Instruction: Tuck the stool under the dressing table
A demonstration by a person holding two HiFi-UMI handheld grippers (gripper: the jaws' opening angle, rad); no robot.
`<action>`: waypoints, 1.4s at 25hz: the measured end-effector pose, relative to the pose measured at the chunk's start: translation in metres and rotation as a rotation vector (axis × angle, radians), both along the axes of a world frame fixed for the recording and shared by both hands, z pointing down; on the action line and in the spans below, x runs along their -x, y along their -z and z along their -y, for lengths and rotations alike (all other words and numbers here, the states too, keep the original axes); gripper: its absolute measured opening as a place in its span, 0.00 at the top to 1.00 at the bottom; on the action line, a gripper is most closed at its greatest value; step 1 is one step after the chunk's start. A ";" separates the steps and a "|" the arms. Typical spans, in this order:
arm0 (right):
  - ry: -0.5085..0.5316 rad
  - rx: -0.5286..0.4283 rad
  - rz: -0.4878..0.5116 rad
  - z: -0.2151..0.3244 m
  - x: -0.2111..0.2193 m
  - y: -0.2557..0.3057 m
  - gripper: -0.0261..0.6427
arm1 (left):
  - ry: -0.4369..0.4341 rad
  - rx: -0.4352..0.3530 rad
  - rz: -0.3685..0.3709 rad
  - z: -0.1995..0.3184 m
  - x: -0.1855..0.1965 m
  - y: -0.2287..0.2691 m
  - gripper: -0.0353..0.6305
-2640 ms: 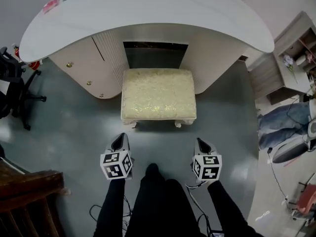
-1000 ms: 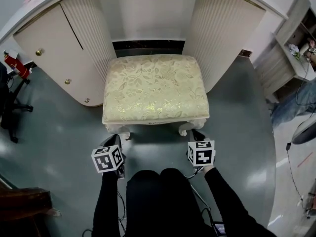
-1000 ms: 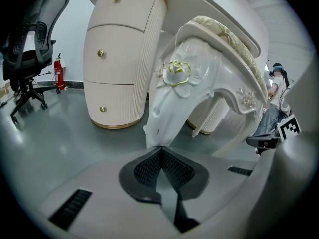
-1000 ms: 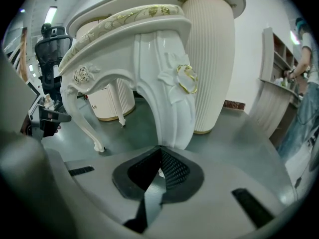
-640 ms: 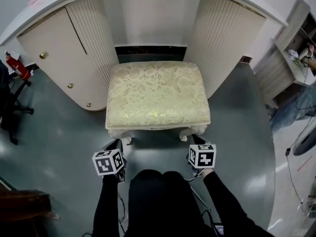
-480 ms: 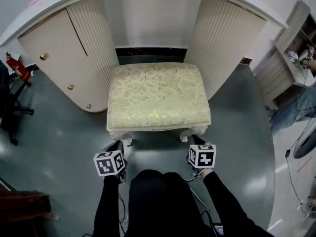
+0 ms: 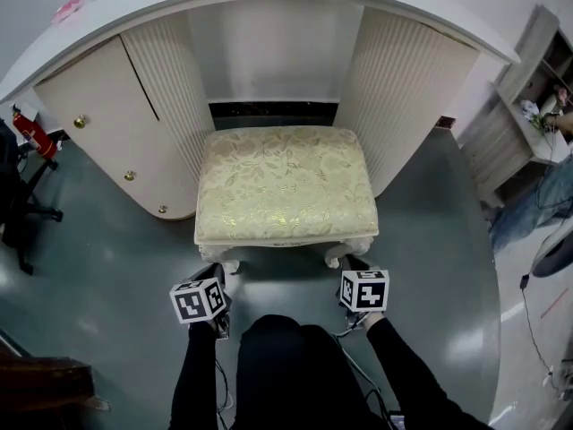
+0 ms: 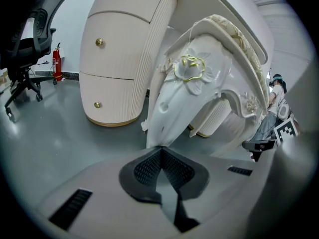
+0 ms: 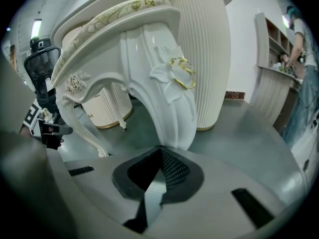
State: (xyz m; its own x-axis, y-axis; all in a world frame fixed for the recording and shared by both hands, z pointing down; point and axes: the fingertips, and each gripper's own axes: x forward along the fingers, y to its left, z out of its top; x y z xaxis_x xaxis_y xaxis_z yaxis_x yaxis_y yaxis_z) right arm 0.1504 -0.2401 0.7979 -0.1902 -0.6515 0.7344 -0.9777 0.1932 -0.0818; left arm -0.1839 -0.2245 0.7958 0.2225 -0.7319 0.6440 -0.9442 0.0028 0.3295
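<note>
The stool [image 7: 285,184] has a cream and gold floral cushion and white carved legs. It stands on the grey floor with its back edge at the knee-hole of the white dressing table [image 7: 407,88]. My left gripper [image 7: 215,272] is shut, its tips against the stool's front left leg [image 8: 184,93]. My right gripper [image 7: 353,263] is shut too, its tips against the front right leg [image 9: 164,83]. In the gripper views the left gripper [image 8: 160,150] and the right gripper [image 9: 160,148] each meet the foot of a leg, with nothing between the jaws.
The cabinet with brass knobs [image 7: 98,115] flanks the knee-hole on the left, a ribbed pedestal on the right. A black office chair [image 7: 16,195] and a red extinguisher [image 7: 29,133] are far left. A shelf unit [image 7: 537,106] and a person [image 7: 546,200] are at the right.
Since the earliest frame both grippers have come forward from behind the stool to its front legs. Over the last second they stay at the legs while the head view pulls back a little.
</note>
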 end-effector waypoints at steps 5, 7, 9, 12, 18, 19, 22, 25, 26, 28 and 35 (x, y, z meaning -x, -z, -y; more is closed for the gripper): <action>-0.003 -0.011 0.012 0.003 0.001 -0.003 0.95 | -0.003 -0.012 0.000 0.005 0.001 -0.003 0.94; -0.005 -0.023 0.011 0.005 0.001 -0.004 0.95 | -0.008 -0.023 0.000 0.008 0.000 -0.004 0.94; -0.003 -0.032 0.013 0.007 0.003 -0.004 0.96 | -0.008 -0.030 0.003 0.010 0.001 -0.004 0.94; -0.006 -0.046 0.010 0.008 0.003 -0.004 0.96 | -0.003 -0.031 -0.009 0.010 0.002 -0.004 0.94; -0.016 -0.047 0.010 0.008 0.004 -0.005 0.96 | -0.004 -0.040 -0.016 0.013 0.004 -0.005 0.94; -0.014 -0.047 0.015 0.008 0.005 -0.006 0.96 | -0.002 -0.041 -0.015 0.014 0.005 -0.006 0.94; -0.018 -0.059 0.016 0.009 0.005 -0.007 0.96 | -0.002 -0.047 -0.026 0.017 0.004 -0.008 0.94; -0.036 -0.045 0.034 0.008 0.004 -0.004 0.95 | -0.002 -0.046 -0.029 0.017 0.004 -0.006 0.94; -0.037 -0.038 0.042 0.007 0.005 -0.005 0.96 | -0.001 -0.044 -0.031 0.016 0.004 -0.006 0.94; -0.036 -0.034 0.049 0.006 0.006 -0.005 0.96 | 0.001 -0.041 -0.038 0.016 0.005 -0.006 0.94; -0.036 -0.050 0.040 0.007 0.005 -0.006 0.95 | 0.008 -0.033 -0.023 0.016 0.003 -0.008 0.94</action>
